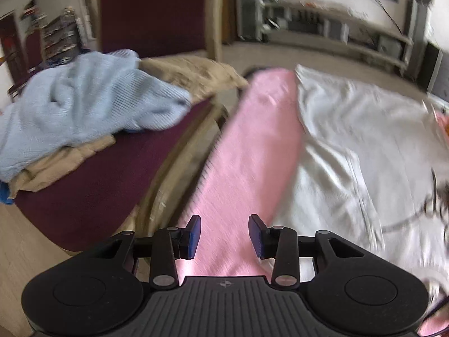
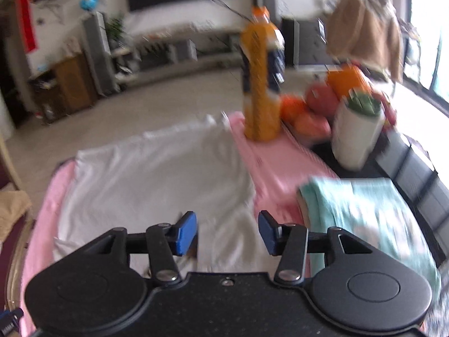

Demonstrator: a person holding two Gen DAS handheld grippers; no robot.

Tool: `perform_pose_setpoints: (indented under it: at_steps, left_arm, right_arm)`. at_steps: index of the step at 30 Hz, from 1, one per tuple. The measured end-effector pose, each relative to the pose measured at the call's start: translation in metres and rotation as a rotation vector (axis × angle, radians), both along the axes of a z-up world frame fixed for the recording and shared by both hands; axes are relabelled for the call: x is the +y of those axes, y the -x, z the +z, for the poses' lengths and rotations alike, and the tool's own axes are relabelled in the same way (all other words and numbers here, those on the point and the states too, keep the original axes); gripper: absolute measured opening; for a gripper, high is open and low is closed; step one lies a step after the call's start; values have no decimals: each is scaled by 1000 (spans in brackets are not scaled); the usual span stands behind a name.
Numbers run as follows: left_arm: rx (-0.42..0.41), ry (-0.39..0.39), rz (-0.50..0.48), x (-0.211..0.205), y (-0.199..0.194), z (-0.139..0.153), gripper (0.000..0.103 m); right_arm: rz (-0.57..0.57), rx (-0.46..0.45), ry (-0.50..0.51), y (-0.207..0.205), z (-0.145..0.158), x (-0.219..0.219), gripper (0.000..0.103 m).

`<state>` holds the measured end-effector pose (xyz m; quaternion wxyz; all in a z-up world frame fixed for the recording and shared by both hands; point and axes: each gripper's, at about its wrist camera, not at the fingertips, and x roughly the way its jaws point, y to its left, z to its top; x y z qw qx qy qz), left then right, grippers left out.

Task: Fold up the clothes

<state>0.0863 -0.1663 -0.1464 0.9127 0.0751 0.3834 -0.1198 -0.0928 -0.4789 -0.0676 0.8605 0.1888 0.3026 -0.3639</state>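
A white garment lies spread flat on a table covered with a pink cloth. My left gripper hovers over the pink cloth just left of the garment's edge, open, with nothing between its blue pads. In the right wrist view the same white garment fills the middle. My right gripper is above its near right part, also open and empty. A folded mint-green piece lies on the pink cloth to the right.
A light blue knit and beige clothes are piled on a dark red seat left of the table. An orange juice bottle, fruit and a white pot with a green plant stand at the table's far right.
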Motion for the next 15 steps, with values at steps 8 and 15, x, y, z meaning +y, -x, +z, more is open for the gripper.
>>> perform_pose_setpoints:
  at_steps: [8, 15]
  left_arm:
    - [14, 99, 129, 20, -19, 10, 22]
    - [50, 65, -76, -33, -27, 8, 19]
  right_arm:
    - [184, -78, 36, 28, -20, -35, 52]
    - [183, -27, -163, 23, -81, -72, 49]
